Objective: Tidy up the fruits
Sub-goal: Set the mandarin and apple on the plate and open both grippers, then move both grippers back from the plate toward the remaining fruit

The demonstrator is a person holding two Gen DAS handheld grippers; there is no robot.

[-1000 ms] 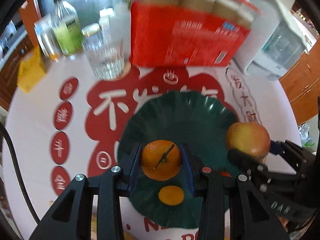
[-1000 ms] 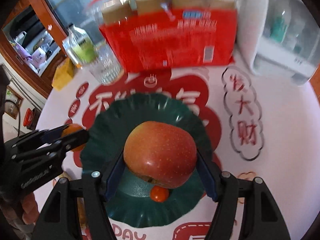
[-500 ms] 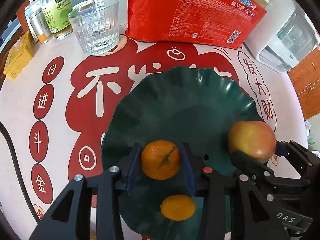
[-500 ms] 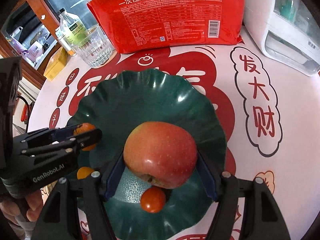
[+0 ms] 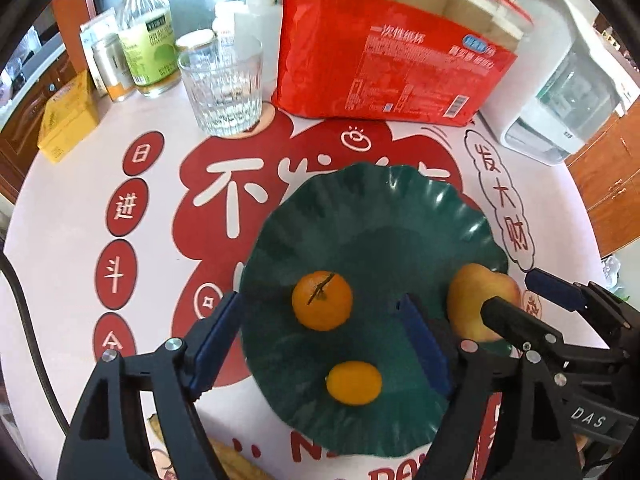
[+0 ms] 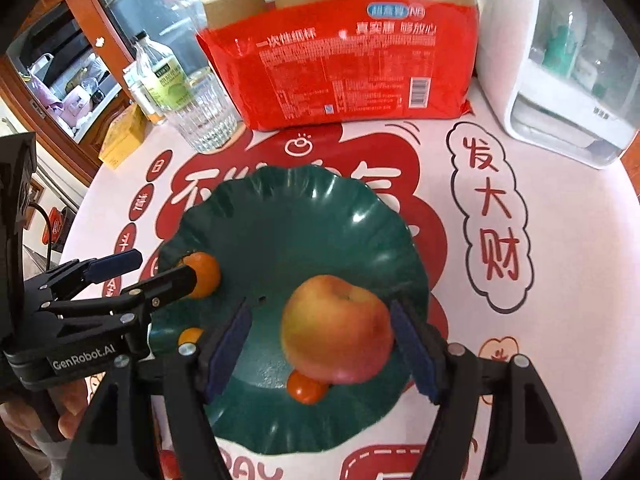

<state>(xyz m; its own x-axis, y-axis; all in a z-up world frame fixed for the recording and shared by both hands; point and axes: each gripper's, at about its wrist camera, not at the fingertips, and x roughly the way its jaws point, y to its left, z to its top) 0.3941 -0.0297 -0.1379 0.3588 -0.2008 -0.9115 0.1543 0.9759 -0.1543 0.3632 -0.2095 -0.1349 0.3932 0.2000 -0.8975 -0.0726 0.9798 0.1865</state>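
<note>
Red-and-white festive tablecloth point(image 5: 72, 216) covers a crowded kitchen table, where two hand-held tongs work over a green plate point(image 5: 372, 208). Left tongs point(image 5: 320, 336) have just been opening and now stand wide, pads clear of the mandarin point(image 5: 322, 300) that sits loose on the plate between them. Right tongs point(image 6: 320, 336) straddle the apple point(image 6: 336, 328), a gap showing beside each pad, so they look open and not pressing; the apple seems to rest on the plate.

The apple, red blushing to yellow, with its dimple up, looks firm, smooth and fairly heavy; a grip across its widest part would likely suit best, since its skin could slip. The mandarin, bright orange with a short dark stem, is probably lighter and softer, calling for a gentle squeeze at its middle. A smaller orange fruit point(image 5: 354, 383) and a little tomato point(image 6: 306, 388) also lie on the plate. Behind stand a ribbed glass point(image 5: 222, 88), a red pack of paper cups point(image 5: 392, 68), a bottle point(image 5: 148, 44) and a white appliance point(image 5: 560, 76).
</note>
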